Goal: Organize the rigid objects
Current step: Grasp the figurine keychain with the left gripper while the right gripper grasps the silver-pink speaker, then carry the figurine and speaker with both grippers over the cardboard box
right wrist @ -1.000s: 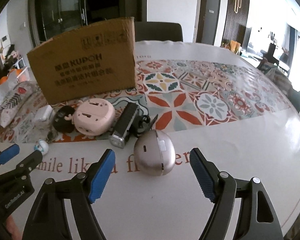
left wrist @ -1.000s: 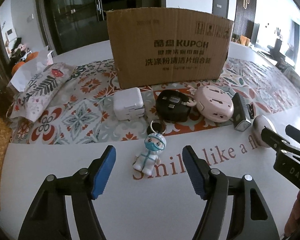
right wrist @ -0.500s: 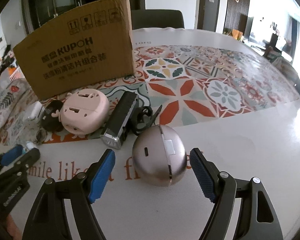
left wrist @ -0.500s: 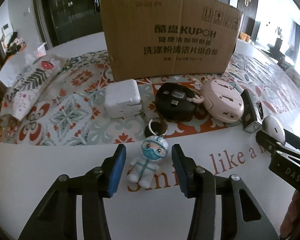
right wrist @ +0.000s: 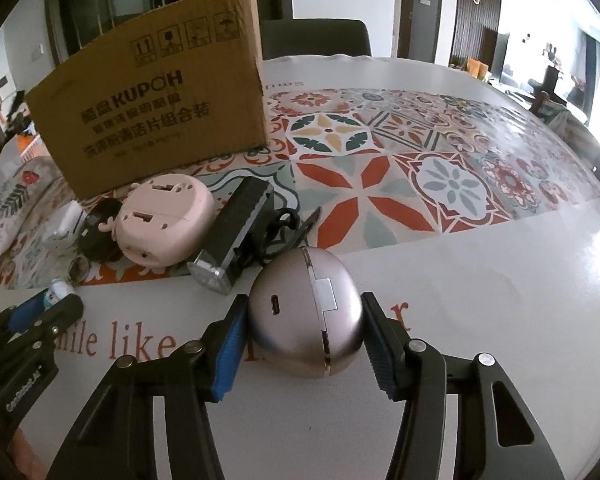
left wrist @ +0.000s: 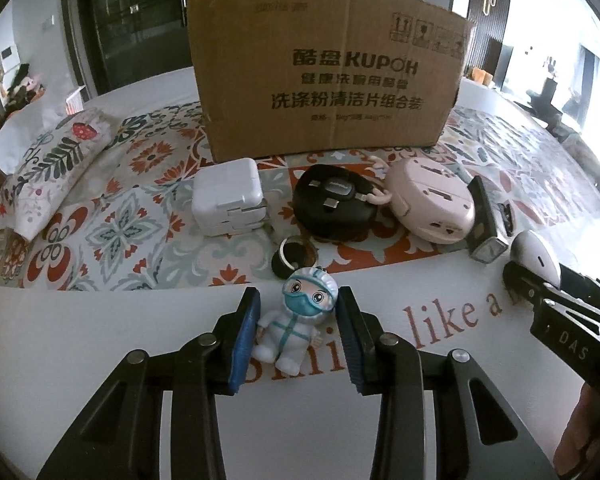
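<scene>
A small doll keychain in a white suit and teal mask stands on the white table edge. My left gripper is shut on it, blue pads pressed to both sides; its ring trails behind. A silver egg-shaped case lies between the fingers of my right gripper, whose jaws are closing, with the pads touching its left and right sides. The cardboard box stands behind the row of objects.
On the patterned cloth in front of the box lie a white charger block, a black round case, a pink round case and a black light with a strap. A floral pouch lies at the far left.
Both grippers came forward and down around their objects. The left jaws closed from wide apart onto the doll; the right jaws narrowed onto the silver case.
</scene>
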{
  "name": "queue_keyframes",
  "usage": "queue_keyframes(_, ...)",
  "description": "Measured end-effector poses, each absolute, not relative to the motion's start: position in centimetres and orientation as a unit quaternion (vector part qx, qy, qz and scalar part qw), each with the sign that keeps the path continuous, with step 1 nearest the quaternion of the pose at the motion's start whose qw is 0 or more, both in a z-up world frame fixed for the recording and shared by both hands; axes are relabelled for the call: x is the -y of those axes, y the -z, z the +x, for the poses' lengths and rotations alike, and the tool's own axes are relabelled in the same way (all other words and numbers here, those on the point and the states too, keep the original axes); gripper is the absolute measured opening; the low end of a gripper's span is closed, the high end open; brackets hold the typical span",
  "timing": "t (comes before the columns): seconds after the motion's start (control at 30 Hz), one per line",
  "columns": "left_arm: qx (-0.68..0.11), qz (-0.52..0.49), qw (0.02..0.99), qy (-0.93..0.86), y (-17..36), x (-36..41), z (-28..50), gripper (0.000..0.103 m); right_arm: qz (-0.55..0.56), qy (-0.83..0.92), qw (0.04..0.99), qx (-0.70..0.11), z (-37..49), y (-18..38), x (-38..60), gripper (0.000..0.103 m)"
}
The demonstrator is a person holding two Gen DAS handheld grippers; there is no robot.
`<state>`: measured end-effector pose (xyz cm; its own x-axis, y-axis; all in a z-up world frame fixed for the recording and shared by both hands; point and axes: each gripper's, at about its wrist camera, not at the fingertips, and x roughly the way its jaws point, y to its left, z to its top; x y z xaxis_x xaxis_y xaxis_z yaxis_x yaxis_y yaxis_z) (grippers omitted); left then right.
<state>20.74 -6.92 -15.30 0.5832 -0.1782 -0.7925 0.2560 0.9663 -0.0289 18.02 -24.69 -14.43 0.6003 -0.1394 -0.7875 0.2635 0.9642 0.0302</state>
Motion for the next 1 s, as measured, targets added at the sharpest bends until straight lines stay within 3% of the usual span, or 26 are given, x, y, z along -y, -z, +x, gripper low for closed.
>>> queue_keyframes(1.0, -0.36, 0.024, 0.921, 0.143, 6.8, 5.6, 17.8, 0.038, 0.062, 0.049, 0.935, -0.344, 14.9, 6.3, 21.9, 0.055)
